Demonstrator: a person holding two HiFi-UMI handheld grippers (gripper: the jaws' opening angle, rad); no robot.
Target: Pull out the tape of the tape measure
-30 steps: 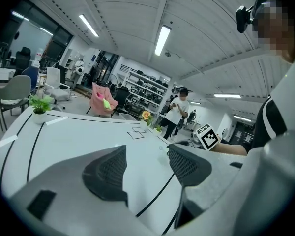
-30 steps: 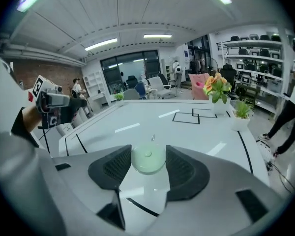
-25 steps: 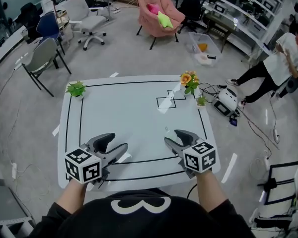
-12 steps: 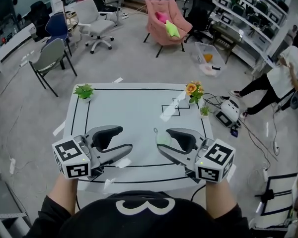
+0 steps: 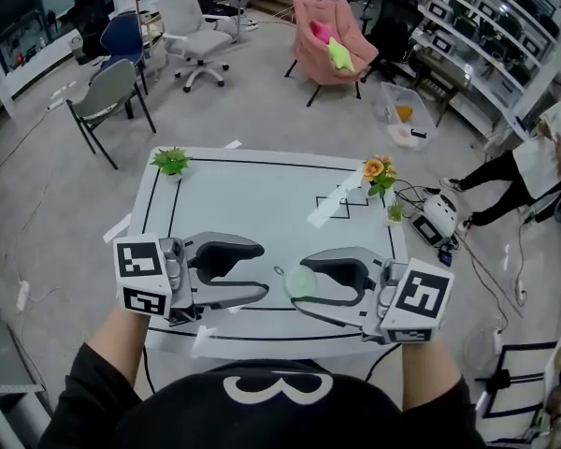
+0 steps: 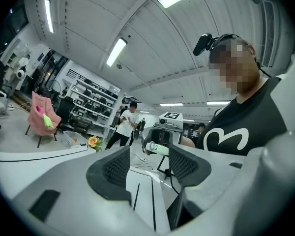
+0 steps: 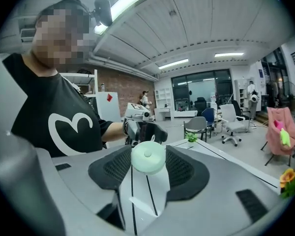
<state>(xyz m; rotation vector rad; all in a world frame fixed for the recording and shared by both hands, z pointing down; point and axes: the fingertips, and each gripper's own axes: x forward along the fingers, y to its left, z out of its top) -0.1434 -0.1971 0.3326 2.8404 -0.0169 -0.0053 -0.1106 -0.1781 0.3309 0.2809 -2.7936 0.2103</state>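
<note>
Tape measure (image 7: 148,157), clamped in the right hand-held gripper (image 5: 304,284), faces the open, empty left hand-held gripper (image 5: 264,271), presumably for pulling.

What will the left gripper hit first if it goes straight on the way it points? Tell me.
Probably the pale green tape measure held by the right gripper. It sits dead ahead between the open fingers of the left gripper, though depth is unclear.

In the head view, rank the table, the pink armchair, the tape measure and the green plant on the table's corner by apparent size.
1. table
2. pink armchair, though it stands farther off
3. tape measure and green plant look about alike; the tape measure is nearer the camera, so no ranking.
</note>
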